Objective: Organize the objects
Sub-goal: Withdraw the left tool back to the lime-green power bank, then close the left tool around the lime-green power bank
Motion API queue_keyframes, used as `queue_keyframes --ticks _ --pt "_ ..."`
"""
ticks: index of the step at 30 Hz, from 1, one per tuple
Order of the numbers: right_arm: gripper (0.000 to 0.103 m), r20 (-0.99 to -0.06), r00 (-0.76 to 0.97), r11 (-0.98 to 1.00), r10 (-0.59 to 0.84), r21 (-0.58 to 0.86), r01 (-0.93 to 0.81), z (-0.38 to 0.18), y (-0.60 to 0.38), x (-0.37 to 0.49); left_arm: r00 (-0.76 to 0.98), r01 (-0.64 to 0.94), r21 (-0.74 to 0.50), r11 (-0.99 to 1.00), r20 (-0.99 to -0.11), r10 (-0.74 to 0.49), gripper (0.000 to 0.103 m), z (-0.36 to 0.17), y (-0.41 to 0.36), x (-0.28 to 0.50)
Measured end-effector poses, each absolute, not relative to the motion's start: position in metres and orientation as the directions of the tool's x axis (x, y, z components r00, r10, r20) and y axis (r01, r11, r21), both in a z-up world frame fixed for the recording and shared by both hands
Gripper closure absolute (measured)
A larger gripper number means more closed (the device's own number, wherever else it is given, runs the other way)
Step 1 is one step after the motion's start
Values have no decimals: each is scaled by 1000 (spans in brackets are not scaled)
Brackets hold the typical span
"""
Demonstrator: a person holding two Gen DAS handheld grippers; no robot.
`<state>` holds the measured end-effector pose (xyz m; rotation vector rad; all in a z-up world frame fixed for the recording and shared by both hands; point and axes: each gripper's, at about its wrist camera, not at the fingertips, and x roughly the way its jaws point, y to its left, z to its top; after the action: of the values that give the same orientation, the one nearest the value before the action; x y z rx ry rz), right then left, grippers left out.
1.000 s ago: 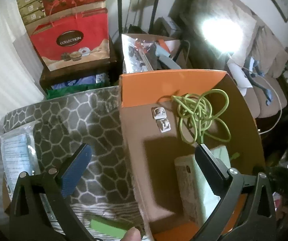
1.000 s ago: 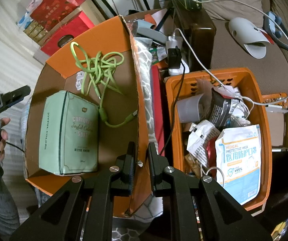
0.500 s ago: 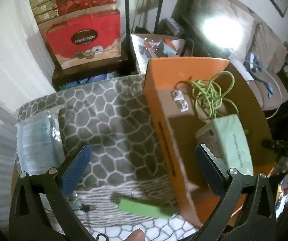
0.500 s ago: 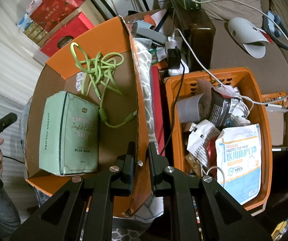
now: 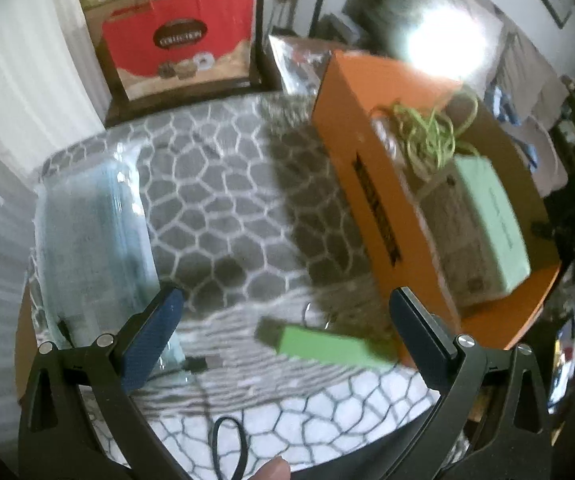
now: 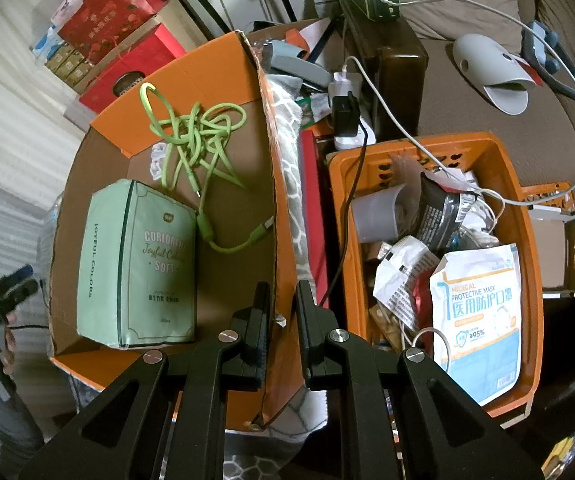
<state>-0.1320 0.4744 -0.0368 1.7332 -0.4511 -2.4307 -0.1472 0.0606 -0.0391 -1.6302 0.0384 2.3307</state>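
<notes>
My left gripper (image 5: 287, 300) hangs open above a grey honeycomb-patterned cloth (image 5: 223, 184). A flat green bar (image 5: 327, 346) lies on the cloth just below and between its fingers, untouched. A clear plastic pack (image 5: 87, 240) lies by the left finger. To the right stands an orange cardboard box (image 5: 371, 184) holding a green tissue pack (image 5: 491, 216) and a tangled green cable (image 5: 427, 136). My right gripper (image 6: 283, 304) is shut on the right wall of that box (image 6: 275, 200). The tissue pack (image 6: 139, 264) and cable (image 6: 191, 136) show inside.
An orange plastic basket (image 6: 523, 240) right of the box is full of packets, among them a mask pack (image 6: 479, 320). Chargers and white cables (image 6: 347, 92) lie behind it. Red gift boxes (image 5: 179, 48) stand beyond the cloth. A black cord loop (image 5: 229, 440) lies near my left gripper.
My left gripper has moved leftward from over the box's interior to over the cloth, bringing the green bar and the clear pack closer into view. The right gripper has stayed still.
</notes>
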Motion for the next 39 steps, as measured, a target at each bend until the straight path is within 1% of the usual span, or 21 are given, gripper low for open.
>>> queue_keyframes --ticks 8,11,14,17,21,31,39 --pt "91 -903 -336 -948 -267 309 -75 -37 474 -131 -236 -261 -214 -941 -931 277 0 -68 57 -130" --pt "91 -903 -336 -948 -268 309 -75 -37 474 -131 -213 -312 -238 -920 -926 312 0 -75 65 -122" --pt "91 -903 -335 -948 -269 311 -76 -37 474 -131 -228 -390 -224 -893 -916 330 0 -78 75 -114" --pt "91 -902 -336 -947 -270 312 -78 -37 475 -131 -217 -482 -237 -844 -901 377 0 -81 86 -103" --pt "91 -903 -336 -947 -268 310 -78 -38 474 -130 -242 -564 -186 -804 -895 376 0 -84 99 -88" --pt "90 -902 -337 -947 -269 311 -79 -38 474 -130 -290 -587 -155 -795 -876 385 0 -90 107 -78" --pt "90 -901 -338 -946 -270 314 -81 -38 474 -130 -329 -600 -31 -799 -901 282 0 -96 121 -73"
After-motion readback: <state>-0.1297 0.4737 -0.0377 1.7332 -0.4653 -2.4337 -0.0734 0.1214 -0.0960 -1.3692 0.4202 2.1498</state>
